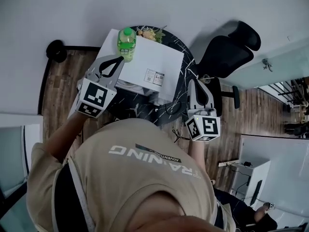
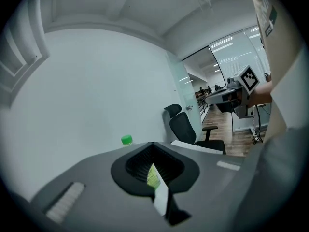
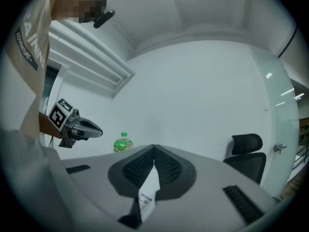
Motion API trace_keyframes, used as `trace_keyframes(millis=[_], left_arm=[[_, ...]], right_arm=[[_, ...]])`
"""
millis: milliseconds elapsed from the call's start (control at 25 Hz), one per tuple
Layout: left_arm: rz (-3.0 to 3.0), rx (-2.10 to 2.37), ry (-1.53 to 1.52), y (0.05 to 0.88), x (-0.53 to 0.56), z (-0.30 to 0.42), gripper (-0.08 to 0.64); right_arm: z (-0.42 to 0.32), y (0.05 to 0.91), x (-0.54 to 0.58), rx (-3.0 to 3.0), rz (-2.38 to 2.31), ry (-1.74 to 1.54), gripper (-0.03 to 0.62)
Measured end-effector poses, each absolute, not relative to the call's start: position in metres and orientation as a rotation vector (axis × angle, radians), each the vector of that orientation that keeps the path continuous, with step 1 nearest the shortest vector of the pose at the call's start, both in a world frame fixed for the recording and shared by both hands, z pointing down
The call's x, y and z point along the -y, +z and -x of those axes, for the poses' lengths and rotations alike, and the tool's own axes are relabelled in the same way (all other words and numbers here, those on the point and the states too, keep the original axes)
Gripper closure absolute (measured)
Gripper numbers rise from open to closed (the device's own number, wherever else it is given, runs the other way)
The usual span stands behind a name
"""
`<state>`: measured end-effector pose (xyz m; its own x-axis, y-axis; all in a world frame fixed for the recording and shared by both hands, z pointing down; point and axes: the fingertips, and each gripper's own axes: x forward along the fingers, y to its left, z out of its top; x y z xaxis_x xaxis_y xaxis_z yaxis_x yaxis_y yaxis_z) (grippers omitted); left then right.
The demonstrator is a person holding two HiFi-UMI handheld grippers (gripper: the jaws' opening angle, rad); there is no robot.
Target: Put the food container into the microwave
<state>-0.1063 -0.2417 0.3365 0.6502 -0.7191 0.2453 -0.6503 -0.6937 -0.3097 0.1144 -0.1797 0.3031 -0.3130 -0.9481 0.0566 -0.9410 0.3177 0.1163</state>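
A white microwave (image 1: 145, 64) stands on a round dark table (image 1: 181, 57), its door side toward me. Behind it lies a food container (image 1: 150, 34) with greens in it, partly hidden. My left gripper (image 1: 119, 59) hovers over the microwave's near left corner, shut and empty. At the microwave's right, my right gripper (image 1: 194, 82) is held above the table, likewise shut on nothing. In the left gripper view the closed jaw tips (image 2: 153, 143) let a strip of microwave (image 2: 161, 197) show; the right gripper view shows the same (image 3: 147, 192) below its tips (image 3: 154, 146).
A green bottle (image 1: 126, 43) stands on the microwave's top, near the left gripper; its cap (image 2: 126, 139) and body (image 3: 122, 143) show in both gripper views. A black office chair (image 1: 227, 52) sits right of the table. Cables lie on the table's front.
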Motion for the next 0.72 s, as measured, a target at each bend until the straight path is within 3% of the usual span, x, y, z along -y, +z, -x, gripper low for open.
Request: trace_keyframes(millis=[400, 720], left_arm=[[2.761, -1.03, -0.664, 0.339, 0.241, 0.109, 0.551], [2.862, -1.067, -0.415, 0.322, 0.257, 0.07, 0.551]], right_arm=[[-0.06, 0.333, 0.21, 2.491, -1.378, -0.045, 0.583], [-0.04, 0.343, 0.231, 2.697, -1.203, 0.278, 0.583]])
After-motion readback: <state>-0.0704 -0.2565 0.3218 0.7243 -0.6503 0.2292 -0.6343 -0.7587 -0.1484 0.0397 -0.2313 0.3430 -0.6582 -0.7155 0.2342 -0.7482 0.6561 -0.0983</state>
